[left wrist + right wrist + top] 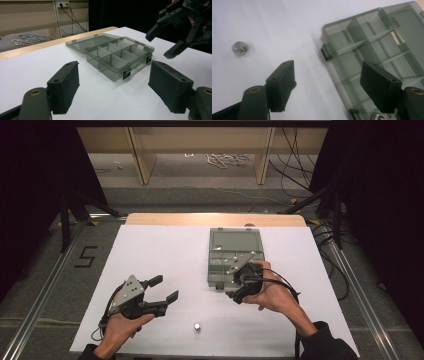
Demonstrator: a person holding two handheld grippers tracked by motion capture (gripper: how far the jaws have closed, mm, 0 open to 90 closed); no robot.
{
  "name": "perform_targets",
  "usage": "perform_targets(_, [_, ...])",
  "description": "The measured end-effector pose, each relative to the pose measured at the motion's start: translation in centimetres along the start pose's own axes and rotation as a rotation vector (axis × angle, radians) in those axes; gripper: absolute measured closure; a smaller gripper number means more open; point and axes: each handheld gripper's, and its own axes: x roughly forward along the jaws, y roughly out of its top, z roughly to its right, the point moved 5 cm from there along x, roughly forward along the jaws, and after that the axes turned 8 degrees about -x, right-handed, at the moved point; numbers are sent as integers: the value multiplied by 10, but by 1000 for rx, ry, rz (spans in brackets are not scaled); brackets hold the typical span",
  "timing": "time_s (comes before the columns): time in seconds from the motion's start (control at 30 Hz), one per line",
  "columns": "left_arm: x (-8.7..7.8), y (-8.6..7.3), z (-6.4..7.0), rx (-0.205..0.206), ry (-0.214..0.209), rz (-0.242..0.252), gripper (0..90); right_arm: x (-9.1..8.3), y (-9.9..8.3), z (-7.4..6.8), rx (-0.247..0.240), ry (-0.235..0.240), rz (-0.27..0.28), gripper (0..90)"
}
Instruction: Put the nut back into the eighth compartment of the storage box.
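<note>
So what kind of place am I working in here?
Likely a lab recording rig rather than a workshop: a white-covered table, black curtains at both sides, loose cables on the floor, and a floor marking "5".

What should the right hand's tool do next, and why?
Probably swing the right gripper toward the nut and lower over it. Its fingers are open and empty beside the open box, and the nut lies loose on the white table, apart from the box. The left gripper hangs open, farther off.

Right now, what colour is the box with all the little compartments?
The box is see-through smoky grey, clearest in the left gripper view.
</note>
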Motion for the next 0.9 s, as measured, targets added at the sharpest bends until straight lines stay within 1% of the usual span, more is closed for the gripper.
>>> perform_targets(0.07, [0,0,0,6,-2,0,236,1,3,-6,-13,5,6,291])
perform_targets(0.17, [0,0,0,1,3,0,236,5,9,-16,-44,20,8,295])
perform_targets(0.23, [0,0,0,1,3,1,236,8,12,-23,-62,48,5,295])
perform_targets(0.3, [0,0,-1,3,4,1,236,11,15,-30,-76,56,10,295])
perform_targets(0.4, [0,1,-1,5,3,2,236,15,18,-39,-99,85,9,295])
perform_targets(0.47, [0,0,-1,-1,6,2,236,18,20,-45,-106,97,8,295])
perform_targets(0.53, [0,0,-1,2,5,1,236,22,22,-51,-118,113,2,307])
perform_targets(0.57, [0,1,-1,6,4,2,236,23,22,-54,-118,123,-6,307])
perform_targets(0.6, [-1,1,-1,0,5,3,236,25,22,-57,-124,136,-9,307])
perform_targets(0.63, [-1,1,-1,0,8,3,236,27,23,-59,-127,131,-11,308])
perform_targets(0.73, [-1,1,-1,1,8,2,236,32,24,-67,-143,156,-21,315])
perform_targets(0.77, [0,1,-1,0,0,10,236,34,25,-70,-149,161,-25,316])
perform_targets(0.8, [0,1,-1,1,7,4,236,36,25,-72,-153,166,-26,317])
perform_targets(0.9, [0,0,-1,1,10,2,236,40,27,-78,-158,179,-34,327])
